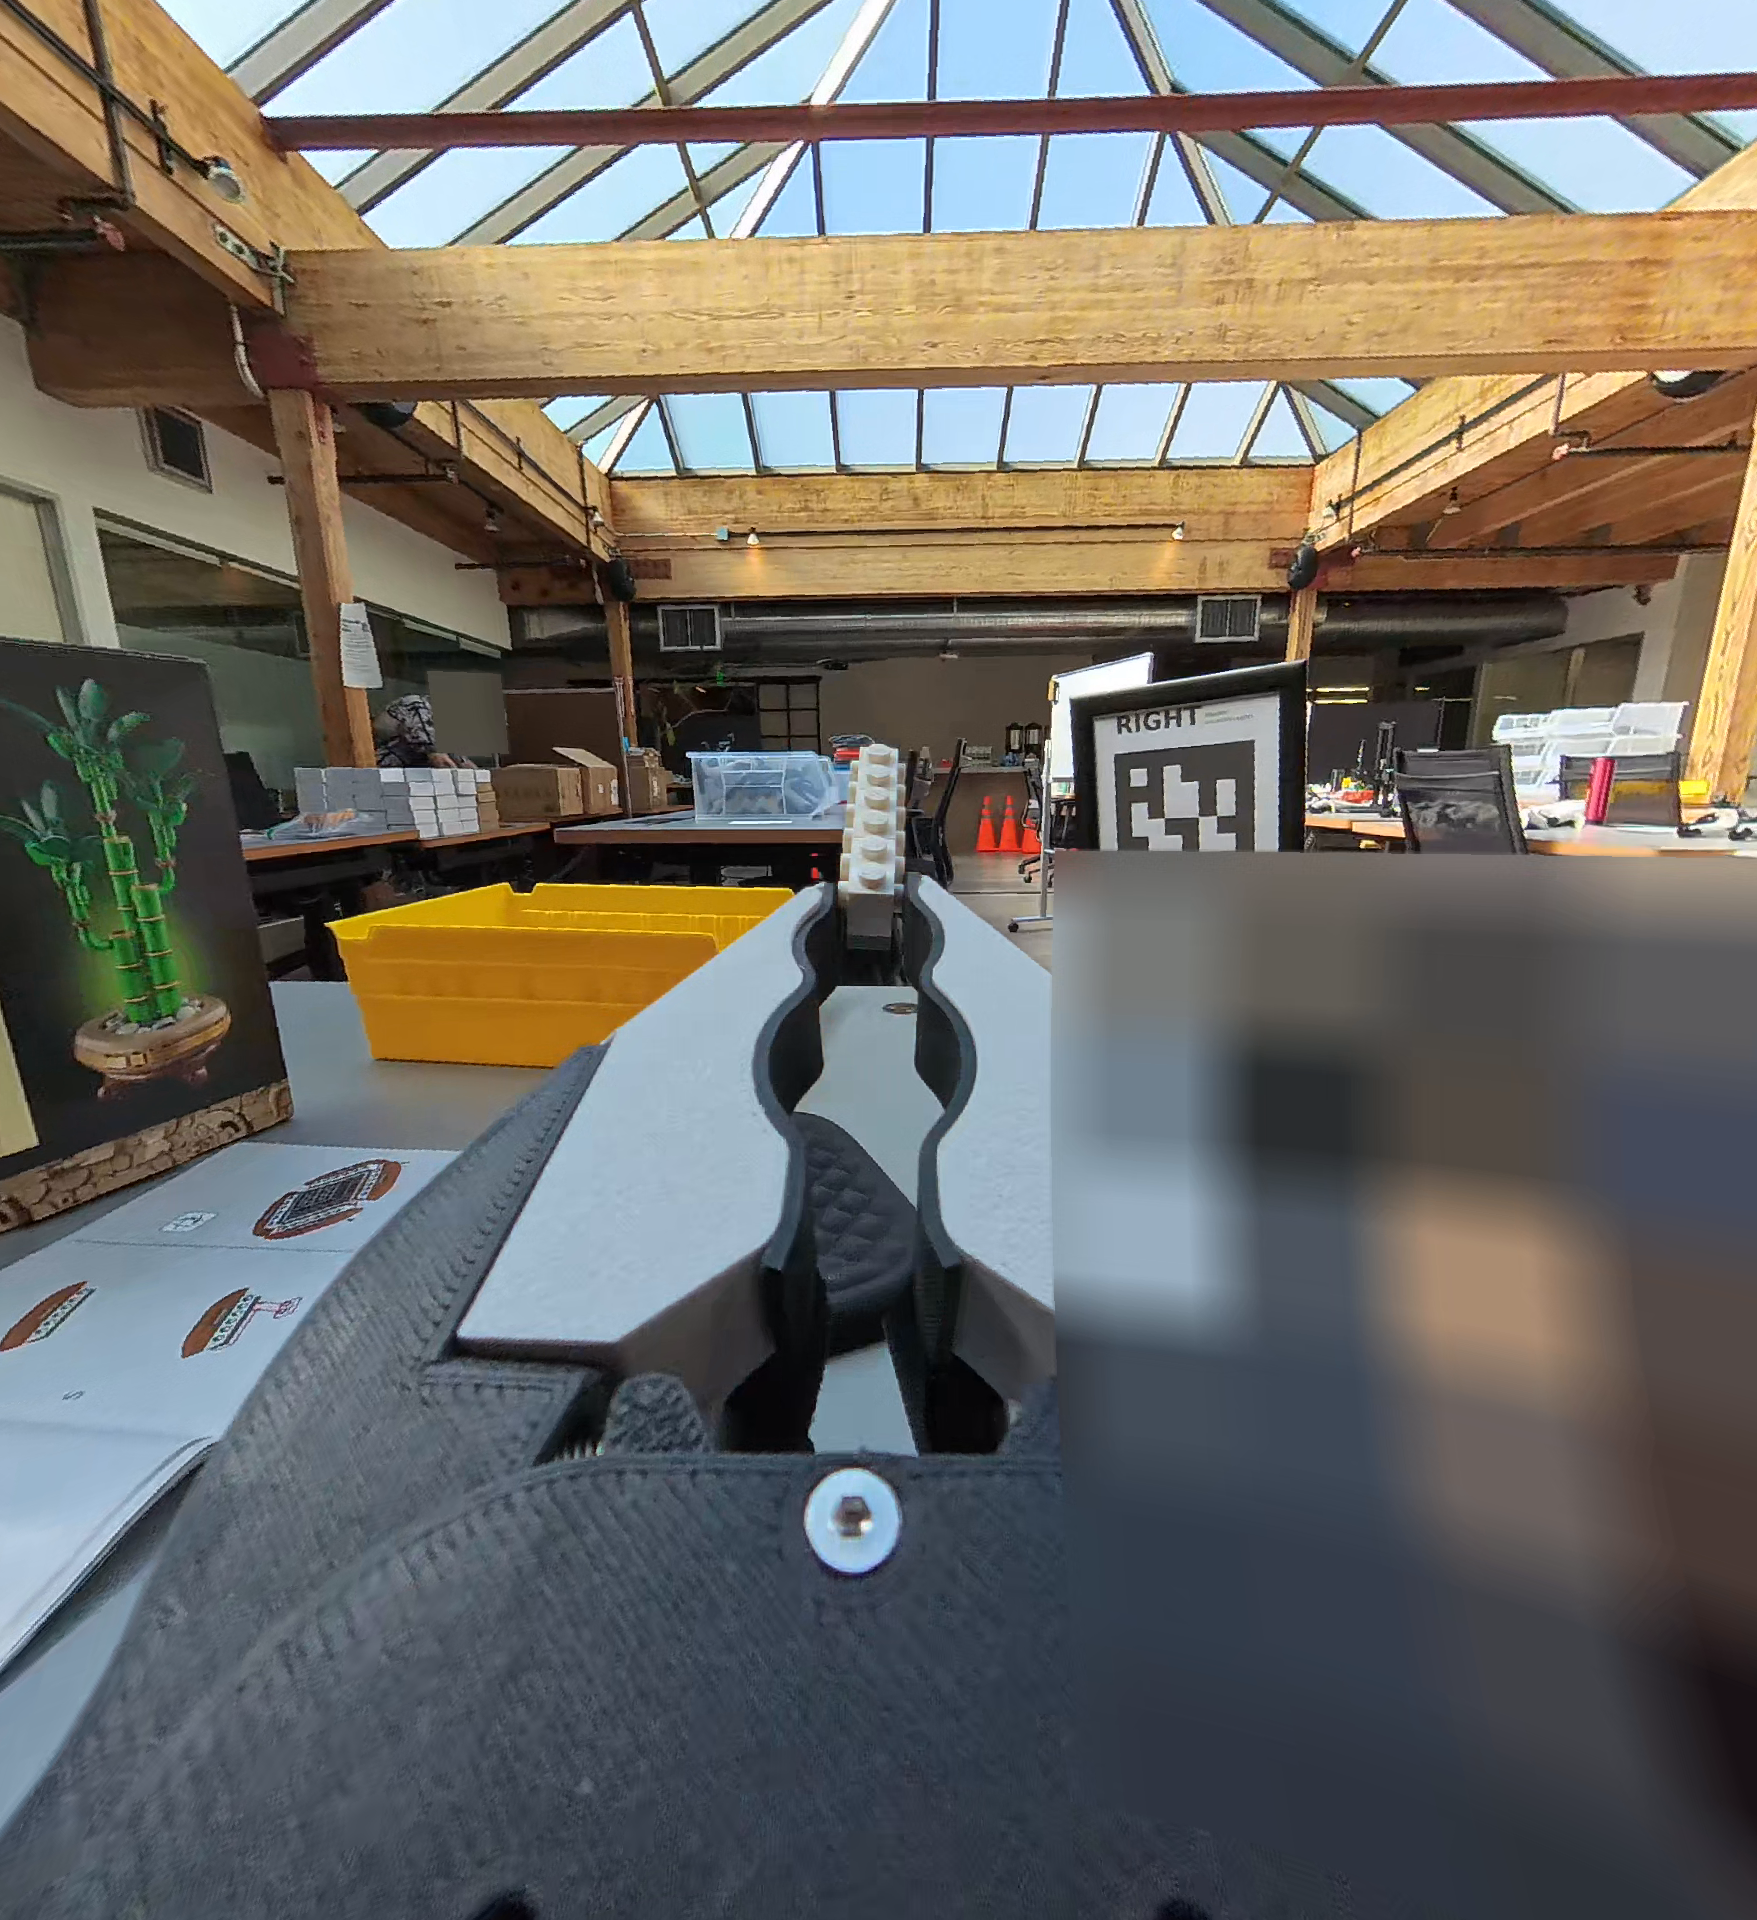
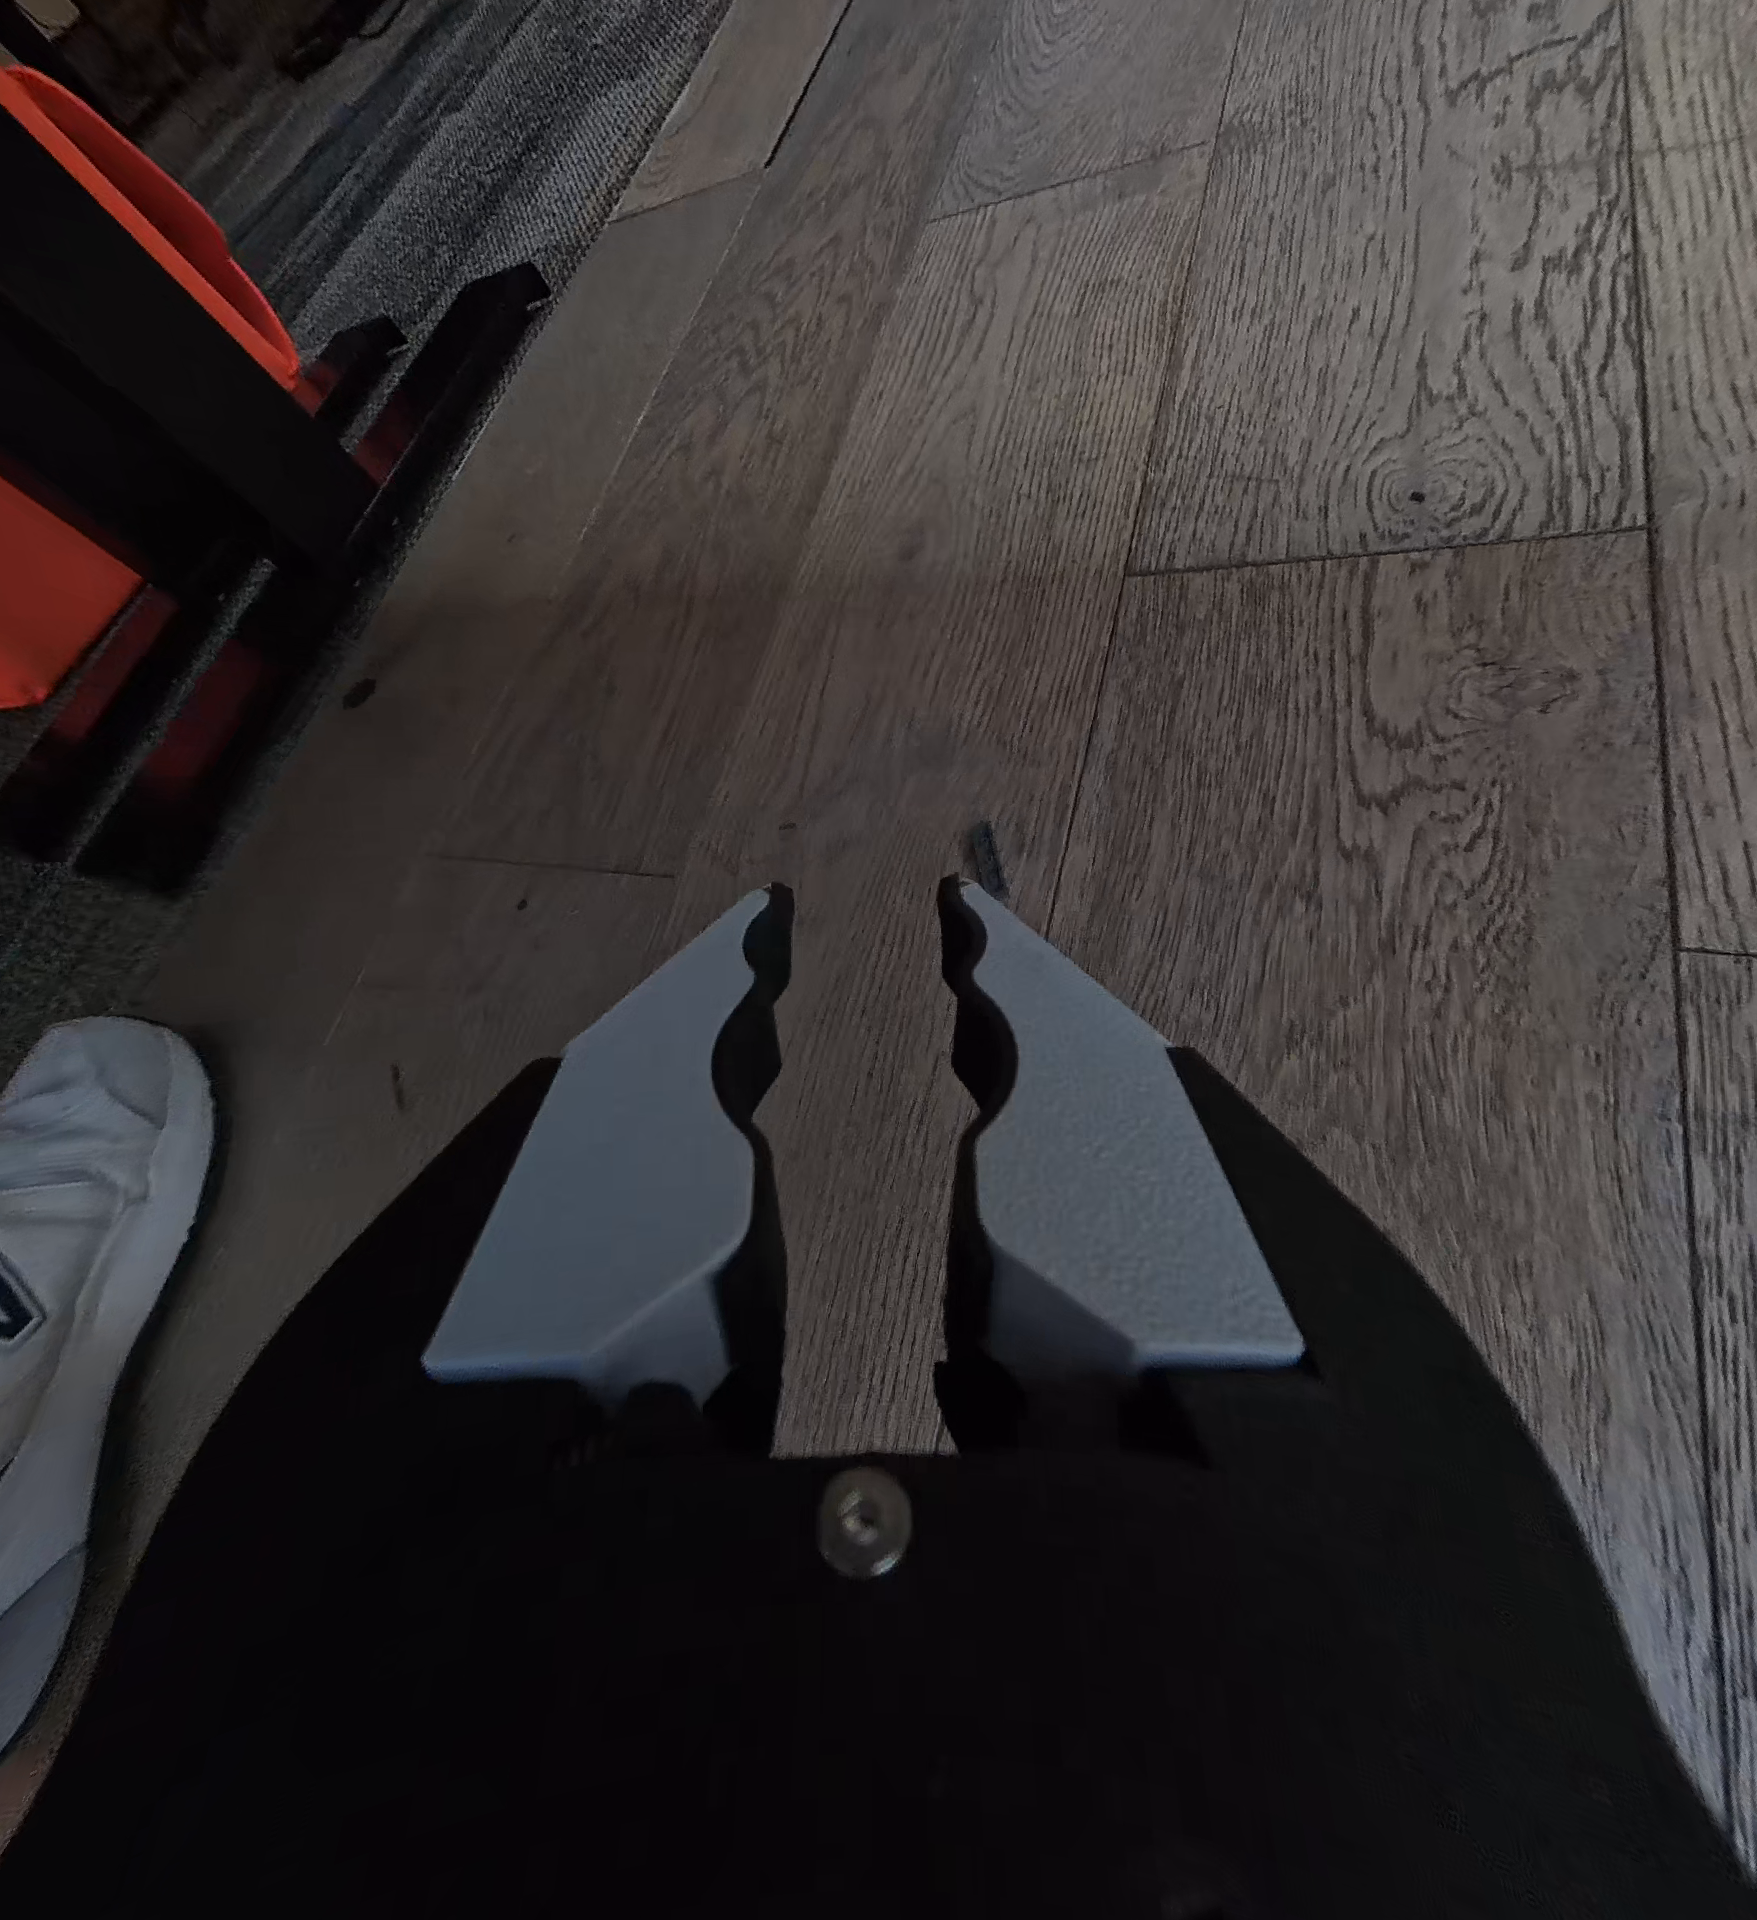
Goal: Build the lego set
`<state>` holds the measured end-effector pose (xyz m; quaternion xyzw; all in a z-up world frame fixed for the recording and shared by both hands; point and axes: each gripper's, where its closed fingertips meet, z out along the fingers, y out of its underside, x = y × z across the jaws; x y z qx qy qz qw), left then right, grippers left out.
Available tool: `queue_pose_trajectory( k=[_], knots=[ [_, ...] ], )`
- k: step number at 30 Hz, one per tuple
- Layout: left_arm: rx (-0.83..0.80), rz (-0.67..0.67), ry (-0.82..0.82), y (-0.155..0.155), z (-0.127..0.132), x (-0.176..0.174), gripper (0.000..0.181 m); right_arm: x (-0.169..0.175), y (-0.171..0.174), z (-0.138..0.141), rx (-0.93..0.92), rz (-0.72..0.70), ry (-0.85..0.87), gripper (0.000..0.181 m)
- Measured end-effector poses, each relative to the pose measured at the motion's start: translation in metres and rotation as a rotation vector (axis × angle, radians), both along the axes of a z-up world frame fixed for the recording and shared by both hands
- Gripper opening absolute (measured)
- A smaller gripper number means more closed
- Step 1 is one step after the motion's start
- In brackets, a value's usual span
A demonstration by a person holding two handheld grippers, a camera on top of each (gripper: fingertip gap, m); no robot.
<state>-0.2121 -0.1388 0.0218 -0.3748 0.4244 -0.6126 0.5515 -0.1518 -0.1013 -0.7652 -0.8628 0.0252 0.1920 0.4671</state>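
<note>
My left gripper is shut on a long cream lego piece with studs along its face. It holds the piece upright above the grey table, and the piece's lower end sits between the fingertips. My right gripper is open and empty, pointing down at a wooden floor. A small dark piece lies on the floor just beyond its right fingertip; I cannot tell what it is.
A yellow bin stands on the table ahead on the left. The lego box with a green bamboo picture stands at the left, with the open instruction booklet before it. A white shoe and a dark frame with orange panels show in the right wrist view.
</note>
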Motion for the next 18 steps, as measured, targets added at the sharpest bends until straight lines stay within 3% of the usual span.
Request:
queue_pose_trajectory(
  k=[1, 9, 18],
  knots=[
    [0.009, -0.012, 0.003, 0.002, -0.002, 0.005, 0.009, -0.002, 0.005, -0.009, -0.003, 0.004, -0.006, 0.029],
    [0.057, 0.027, -0.081, 0.014, -0.004, 0.011, 0.009, -0.001, 0.039, -0.075, -0.118, -0.011, -0.086, 0.026],
    [-0.011, 0.037, -0.053, 0.023, -0.013, 0.015, 0.009, -0.007, 0.070, -0.120, -0.188, 0.083, -0.223, 0.025]
  ],
)
